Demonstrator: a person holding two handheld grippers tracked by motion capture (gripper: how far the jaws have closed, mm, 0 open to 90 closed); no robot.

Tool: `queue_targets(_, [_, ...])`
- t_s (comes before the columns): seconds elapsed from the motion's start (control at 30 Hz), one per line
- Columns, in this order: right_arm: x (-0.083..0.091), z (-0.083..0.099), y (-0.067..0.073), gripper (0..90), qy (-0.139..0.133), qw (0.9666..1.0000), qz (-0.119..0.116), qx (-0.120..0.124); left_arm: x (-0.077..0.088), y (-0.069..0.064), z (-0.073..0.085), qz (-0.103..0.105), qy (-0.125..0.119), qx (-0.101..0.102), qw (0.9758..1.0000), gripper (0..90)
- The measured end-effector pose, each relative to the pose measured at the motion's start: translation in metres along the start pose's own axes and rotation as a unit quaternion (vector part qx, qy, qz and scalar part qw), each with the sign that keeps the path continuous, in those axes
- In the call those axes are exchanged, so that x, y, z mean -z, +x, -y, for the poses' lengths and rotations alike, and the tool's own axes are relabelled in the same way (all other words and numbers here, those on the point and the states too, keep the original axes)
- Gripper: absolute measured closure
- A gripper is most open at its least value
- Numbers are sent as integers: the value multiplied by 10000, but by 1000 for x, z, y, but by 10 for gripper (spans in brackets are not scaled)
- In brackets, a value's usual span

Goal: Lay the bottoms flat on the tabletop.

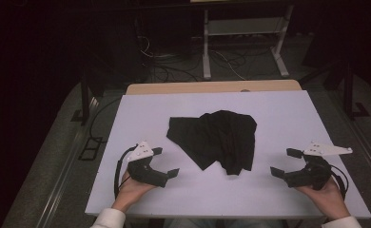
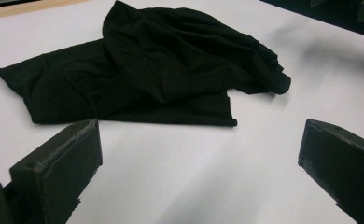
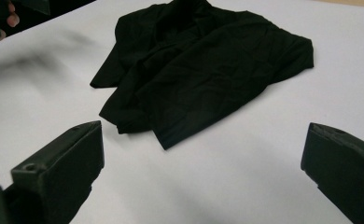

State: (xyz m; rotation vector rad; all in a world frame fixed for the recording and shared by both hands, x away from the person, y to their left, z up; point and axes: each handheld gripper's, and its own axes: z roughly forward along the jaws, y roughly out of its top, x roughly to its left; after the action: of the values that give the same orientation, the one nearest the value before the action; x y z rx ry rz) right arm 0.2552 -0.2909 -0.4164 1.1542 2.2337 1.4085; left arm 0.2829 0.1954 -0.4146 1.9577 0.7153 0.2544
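A crumpled black cloth (image 1: pixel 216 139) lies near the middle of the high view, on the white table surface (image 1: pixel 278 114), its folds bunched toward the right and a flatter flap spreading to the left. At the lower left of that frame the left gripper (image 1: pixel 165 162) rests close to the near edge, jaws spread wide and holding nothing, apart from the cloth. At the lower right the right gripper (image 1: pixel 286 162) mirrors it, jaws likewise wide and empty. In each gripper view the cloth (image 2: pixel 147 65) (image 3: pixel 203 70) sits beyond the parted jaws, in the upper half. A pale wooden edge (image 1: pixel 212 87) shows behind the white surface.
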Motion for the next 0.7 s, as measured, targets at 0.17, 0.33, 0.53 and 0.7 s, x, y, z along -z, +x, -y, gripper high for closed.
queue_targets(0.17, [-1,-3,0,0,-16,10000,17,-46,-4,-2,-2,41,102,-89,9999,1])
queue_targets(0.33, [-6,-10,1,0,57,10000,-28,-22,-9,-3,-5,74,177,-125,9997,1])
queue_targets(0.53, [-10,-25,1,0,130,9998,-117,-42,-14,-2,-14,100,172,-188,9996,1])
queue_targets(0.7, [-12,-36,0,0,132,9998,-156,30,-18,0,-26,90,147,-283,9995,1])
